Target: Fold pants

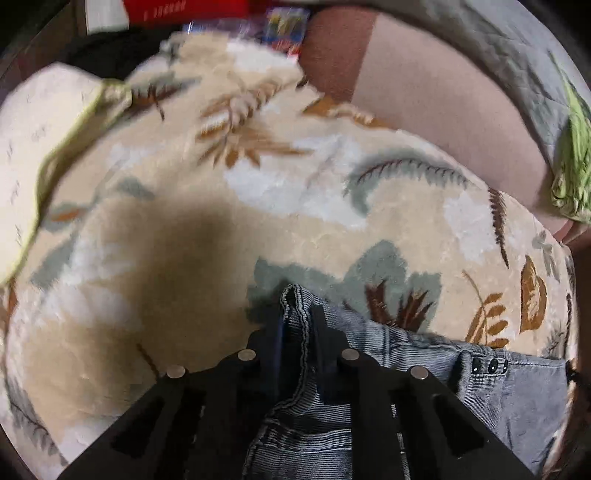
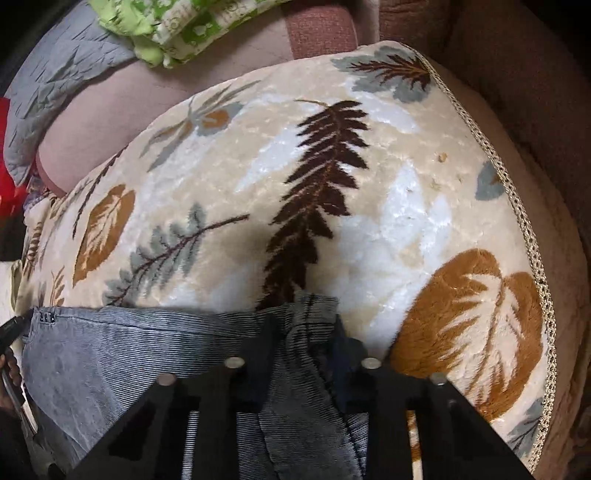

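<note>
Nearest to us, the left gripper [image 1: 297, 325] is clamped on a bunched, stitched edge of the pants [image 1: 517, 398], the grey-blue fabric pinched up between its black fingers [image 1: 321, 332]. Our right gripper [image 2: 301, 332] is likewise pressed together on a raised fold of the same pants, at the other end of that edge. Between the two, the cloth lies flat on the leaf-patterned blanket [image 2: 369, 206], with three small snaps [image 1: 489, 365] showing near the left grip. Beyond the blanket we see a pink cushion [image 1: 443, 122], a grey quilt [image 2: 55, 85] and a green printed cloth [image 2: 177, 26].
</note>
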Action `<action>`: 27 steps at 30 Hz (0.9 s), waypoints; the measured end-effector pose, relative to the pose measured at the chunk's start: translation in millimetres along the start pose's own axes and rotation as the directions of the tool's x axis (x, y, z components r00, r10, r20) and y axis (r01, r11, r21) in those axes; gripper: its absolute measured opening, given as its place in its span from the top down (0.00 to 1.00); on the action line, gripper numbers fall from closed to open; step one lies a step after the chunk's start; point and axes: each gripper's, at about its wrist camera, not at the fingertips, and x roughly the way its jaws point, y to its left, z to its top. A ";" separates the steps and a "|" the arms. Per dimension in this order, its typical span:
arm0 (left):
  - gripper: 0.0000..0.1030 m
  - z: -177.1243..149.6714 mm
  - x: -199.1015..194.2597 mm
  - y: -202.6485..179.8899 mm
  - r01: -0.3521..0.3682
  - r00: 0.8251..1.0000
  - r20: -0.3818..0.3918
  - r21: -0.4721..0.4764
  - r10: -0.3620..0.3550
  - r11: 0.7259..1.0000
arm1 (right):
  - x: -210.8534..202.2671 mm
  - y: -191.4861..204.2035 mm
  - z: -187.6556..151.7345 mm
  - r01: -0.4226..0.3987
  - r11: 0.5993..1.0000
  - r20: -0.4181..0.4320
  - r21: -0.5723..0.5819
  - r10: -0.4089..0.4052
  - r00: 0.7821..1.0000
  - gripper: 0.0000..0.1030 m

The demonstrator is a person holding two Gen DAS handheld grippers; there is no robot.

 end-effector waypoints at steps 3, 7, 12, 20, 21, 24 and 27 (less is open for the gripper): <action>0.87 2.0 -23.8 -2.7 0.016 0.997 0.070 -0.006 -0.016 1.000 | -10.8 9.0 0.5 0.014 1.000 0.035 -0.011 -0.013 0.999 0.83; 0.87 3.2 -70.2 -0.9 0.081 0.984 0.157 -0.005 -0.079 0.997 | -41.9 10.1 -0.7 0.004 1.000 0.119 0.003 -0.005 0.993 0.83; 0.87 -22.0 -150.7 3.7 0.160 0.948 0.275 0.033 -0.163 0.987 | -99.1 9.5 -14.7 -0.047 0.999 0.240 0.013 0.043 0.970 0.83; 0.87 -139.7 -245.6 52.8 0.253 0.899 0.353 0.066 -0.259 0.965 | -200.5 2.8 -119.4 -0.159 0.984 0.427 -0.077 0.176 0.887 0.83; 0.86 -158.3 -246.3 63.2 0.265 0.903 0.335 0.055 -0.268 0.963 | -203.4 -0.3 -138.5 -0.172 0.981 0.427 -0.085 0.192 0.883 0.83; 0.83 -214.4 -227.0 95.0 0.238 0.951 0.196 0.020 -0.238 0.971 | -188.6 -15.5 -208.6 -0.210 0.975 0.368 -0.068 0.220 0.903 0.73; 0.83 -237.7 -217.4 114.7 0.141 0.979 0.145 0.002 -0.140 0.990 | -143.7 -33.4 -264.6 -0.218 0.976 0.168 -0.013 0.217 0.962 0.37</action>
